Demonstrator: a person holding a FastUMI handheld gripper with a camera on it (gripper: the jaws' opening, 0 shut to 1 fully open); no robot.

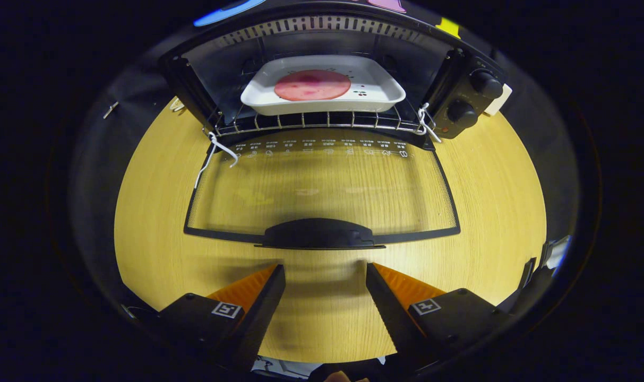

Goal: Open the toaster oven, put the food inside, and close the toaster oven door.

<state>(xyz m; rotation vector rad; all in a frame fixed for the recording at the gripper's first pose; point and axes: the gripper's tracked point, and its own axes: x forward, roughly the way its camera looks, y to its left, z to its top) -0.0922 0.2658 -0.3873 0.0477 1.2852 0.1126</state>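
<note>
Glass door [322, 191] flat ahead of parted, empty jaws

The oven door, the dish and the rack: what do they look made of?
Oven door: clear glass in a dark frame; the table's wood grain shows through it. Dish: glossy white, likely ceramic. Rack: bare metal wire, shiny. The gripper is open, short of the door handle.

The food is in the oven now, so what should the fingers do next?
Probably move forward and catch the door handle to lift it. The dish already sits on the rack, the glass door lies flat open, and the gripper is open, empty, just short of the handle.
</note>
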